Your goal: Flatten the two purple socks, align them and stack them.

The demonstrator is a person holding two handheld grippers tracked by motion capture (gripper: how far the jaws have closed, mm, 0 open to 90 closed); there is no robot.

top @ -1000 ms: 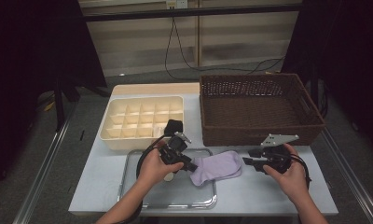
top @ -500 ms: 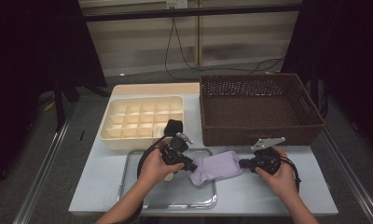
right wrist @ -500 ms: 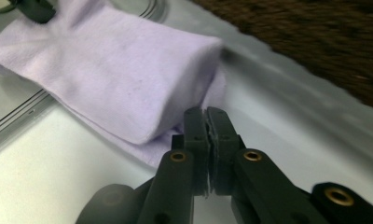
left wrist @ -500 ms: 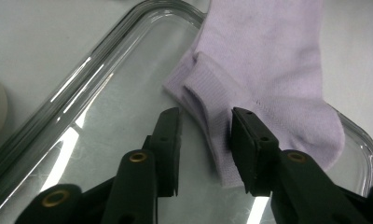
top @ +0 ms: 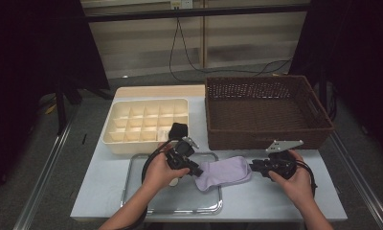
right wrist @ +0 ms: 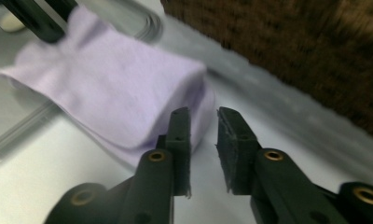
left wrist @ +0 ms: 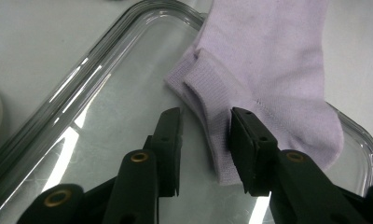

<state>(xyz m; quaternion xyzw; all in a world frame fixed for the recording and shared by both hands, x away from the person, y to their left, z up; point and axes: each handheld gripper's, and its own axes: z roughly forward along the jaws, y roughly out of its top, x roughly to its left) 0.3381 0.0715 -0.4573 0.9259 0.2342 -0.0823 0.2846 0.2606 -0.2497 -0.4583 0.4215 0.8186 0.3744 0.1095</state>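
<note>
Fingers of my left gripper point(left wrist: 203, 144) stood apart around one lilac sock's point(top: 224, 172) cuff; my right gripper point(right wrist: 203, 149) had just been opening, holding nothing. One tray point(top: 132, 177), one basket point(top: 268, 139), one pale surface point(top: 98, 179), dark room.

The high view looks forward and down over the whole surface point(top: 275, 201) from the person's side, while each tongs camera rides close along its own black jaws, and all three share the lilac sock point(top: 224, 172) point(left wrist: 268, 79) point(right wrist: 114, 93) from opposite ends.
</note>
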